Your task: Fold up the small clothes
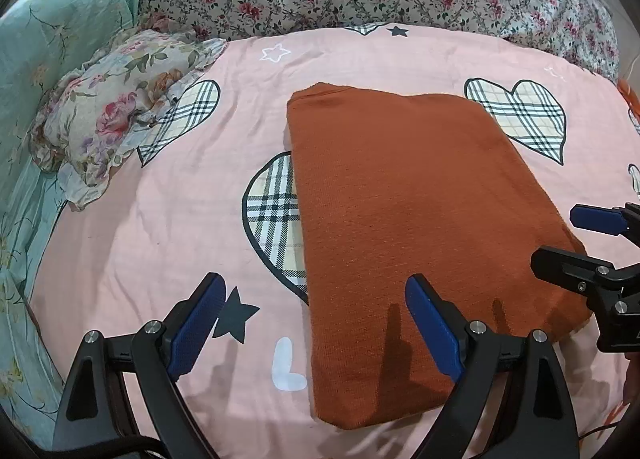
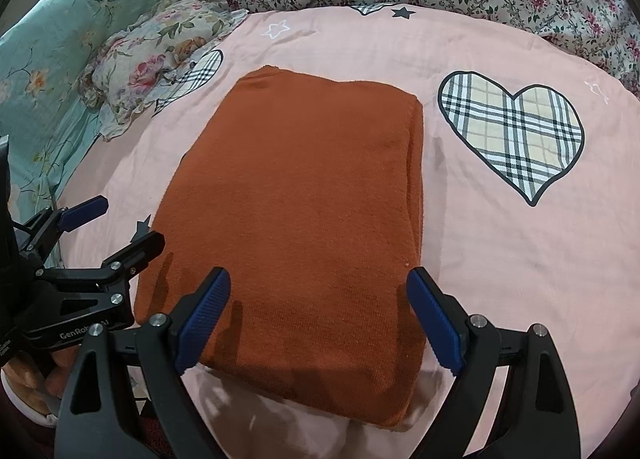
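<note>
Folded rust cloth point(image 2: 304, 227) flat on pink sheet point(image 2: 500, 259). Right tongs point(image 2: 320, 319) spread wide over its 6 o'clock edge; left tongs point(image 2: 120, 223) gaping at 9 o'clock.

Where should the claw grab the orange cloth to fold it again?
Probably the near short edge of the orange cloth, coming in from the near side. It lies flat as a long rectangle, and both open claws, left and right, hover there.

Pink heart-print bed point(image 1: 168, 227) under folded rust garment point(image 1: 400, 219), floral pillow point(image 1: 116, 115).
</note>
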The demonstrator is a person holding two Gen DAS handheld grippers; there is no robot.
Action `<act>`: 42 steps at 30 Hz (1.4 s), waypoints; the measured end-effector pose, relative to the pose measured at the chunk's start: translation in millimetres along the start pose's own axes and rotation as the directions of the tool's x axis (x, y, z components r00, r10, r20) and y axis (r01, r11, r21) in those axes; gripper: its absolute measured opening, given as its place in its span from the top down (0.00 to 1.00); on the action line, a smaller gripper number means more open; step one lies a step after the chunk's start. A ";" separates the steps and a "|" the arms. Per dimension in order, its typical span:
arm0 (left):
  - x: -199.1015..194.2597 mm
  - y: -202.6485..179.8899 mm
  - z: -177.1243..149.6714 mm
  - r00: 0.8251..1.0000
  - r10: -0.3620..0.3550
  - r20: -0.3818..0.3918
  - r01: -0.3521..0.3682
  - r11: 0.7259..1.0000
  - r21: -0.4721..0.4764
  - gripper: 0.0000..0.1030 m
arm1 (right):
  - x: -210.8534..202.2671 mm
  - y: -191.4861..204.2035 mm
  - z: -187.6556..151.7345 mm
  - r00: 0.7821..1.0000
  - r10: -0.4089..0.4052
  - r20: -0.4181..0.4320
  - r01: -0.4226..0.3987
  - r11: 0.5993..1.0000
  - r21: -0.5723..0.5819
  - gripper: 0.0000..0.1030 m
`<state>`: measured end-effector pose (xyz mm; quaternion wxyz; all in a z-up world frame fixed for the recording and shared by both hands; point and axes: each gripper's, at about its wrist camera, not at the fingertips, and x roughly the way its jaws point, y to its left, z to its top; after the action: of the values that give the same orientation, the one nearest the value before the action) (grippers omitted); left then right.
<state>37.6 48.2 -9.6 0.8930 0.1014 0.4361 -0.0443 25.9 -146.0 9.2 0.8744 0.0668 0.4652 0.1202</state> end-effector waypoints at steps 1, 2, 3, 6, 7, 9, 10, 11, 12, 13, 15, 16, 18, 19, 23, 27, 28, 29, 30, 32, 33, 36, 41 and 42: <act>0.1 -0.1 0.0 1.000 0.000 0.000 0.000 1.000 0.000 0.11 | 0.0 0.0 0.0 1.000 -0.001 0.000 0.001 1.000 0.000 0.13; 0.2 0.0 0.2 1.000 -0.001 0.000 0.001 1.000 -0.001 0.11 | 0.1 0.0 0.2 1.000 -0.001 0.000 0.001 1.000 0.001 0.13; 0.1 -0.1 0.0 1.000 -0.001 -0.001 0.001 1.000 -0.002 0.11 | 0.2 -0.2 0.2 1.000 0.000 0.001 0.000 1.000 0.001 0.13; 0.5 -0.7 0.3 1.000 -0.002 -0.001 0.002 1.000 -0.004 0.11 | 0.2 0.1 0.4 1.000 -0.001 0.001 0.001 1.000 0.000 0.13; 0.9 -0.9 0.6 1.000 -0.003 -0.002 0.003 1.000 -0.004 0.11 | 0.3 0.1 0.6 1.000 0.000 0.001 0.000 1.000 0.000 0.13; 1.5 -1.2 1.1 1.000 -0.003 -0.003 0.003 1.000 -0.003 0.11 | 0.4 0.3 0.4 1.000 0.000 0.000 0.000 1.000 0.001 0.13; 2.1 -0.6 1.4 1.000 -0.004 -0.003 0.004 1.000 -0.003 0.11 | 0.5 0.3 0.7 1.000 -0.001 0.000 0.001 1.000 0.002 0.13; 2.5 -0.7 1.5 1.000 -0.004 -0.004 0.004 1.000 -0.003 0.11 | 0.5 0.4 0.7 1.000 0.000 0.000 0.000 1.000 0.002 0.13; 2.9 0.0 1.8 1.000 -0.005 -0.004 0.005 1.000 -0.003 0.11 | 0.6 0.4 0.5 1.000 0.001 0.000 -0.001 1.000 0.002 0.13; 3.2 -0.1 2.0 1.000 -0.006 -0.005 0.006 1.000 -0.003 0.11 | 0.6 0.5 0.5 1.000 0.000 -0.001 0.000 1.000 0.002 0.13; 2.9 0.1 1.9 1.000 -0.005 -0.004 0.005 1.000 -0.004 0.11 | 0.7 0.8 0.8 1.000 0.000 -0.001 0.000 1.000 0.001 0.13; 3.0 0.1 1.9 1.000 -0.006 -0.004 0.006 1.000 -0.003 0.11 | 0.5 1.0 1.3 1.000 0.000 -0.001 0.000 1.000 0.001 0.13; 4.3 0.1 2.4 1.000 -0.007 -0.006 0.007 1.000 -0.002 0.11 | 1.4 0.9 1.1 1.000 -0.001 -0.001 0.001 1.000 0.001 0.13; 4.9 0.2 2.4 1.000 -0.007 -0.007 0.007 1.000 -0.002 0.11 | 1.6 1.1 1.5 1.000 -0.001 -0.001 0.001 1.000 0.001 0.13; 5.7 1.0 2.3 1.000 -0.008 -0.007 0.008 1.000 -0.003 0.11 | 1.9 0.9 1.6 1.000 0.000 -0.003 0.000 1.000 0.000 0.13; 5.6 0.5 2.3 1.000 -0.008 -0.005 0.008 1.000 -0.002 0.11 | 2.8 1.7 1.9 1.000 -0.001 -0.001 0.001 1.000 -0.001 0.13; 5.6 0.4 2.4 1.000 -0.008 -0.006 0.008 1.000 -0.003 0.11 | 2.5 1.7 1.5 1.000 0.000 -0.002 0.000 1.000 0.000 0.13; 5.7 0.4 2.3 1.000 -0.009 -0.007 0.009 1.000 -0.003 0.11 | 2.4 1.9 1.3 1.000 0.000 -0.001 0.000 1.000 0.001 0.13; 5.3 0.5 2.0 1.000 -0.008 -0.006 0.008 1.000 -0.003 0.11 | 2.4 2.1 1.2 1.000 -0.001 -0.001 0.001 1.000 0.001 0.13; 5.3 0.5 2.0 1.000 -0.008 -0.006 0.008 1.000 -0.004 0.11 | 2.3 2.2 1.1 1.000 -0.001 -0.001 0.001 1.000 0.002 0.13; 5.3 0.6 1.9 1.000 -0.008 -0.005 0.008 1.000 -0.004 0.11 | 2.3 2.2 1.1 1.000 -0.001 -0.001 0.001 1.000 0.002 0.13; 5.9 0.5 1.9 1.000 -0.008 -0.005 0.008 1.000 -0.004 0.11 | 2.2 1.9 1.0 1.000 -0.001 -0.001 0.001 1.000 0.002 0.13; 5.5 0.9 2.0 1.000 -0.008 -0.005 0.008 1.000 -0.005 0.11 | 2.8 2.1 1.6 1.000 -0.001 0.000 0.001 1.000 0.001 0.13; 5.5 1.2 1.9 1.000 -0.009 -0.004 0.009 1.000 -0.005 0.11 | 2.8 2.1 1.5 1.000 -0.001 -0.001 0.001 1.000 0.001 0.13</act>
<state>42.6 49.0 -12.6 0.8921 0.0975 0.4387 -0.0470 28.4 -143.2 8.3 0.8743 0.0671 0.4656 0.1195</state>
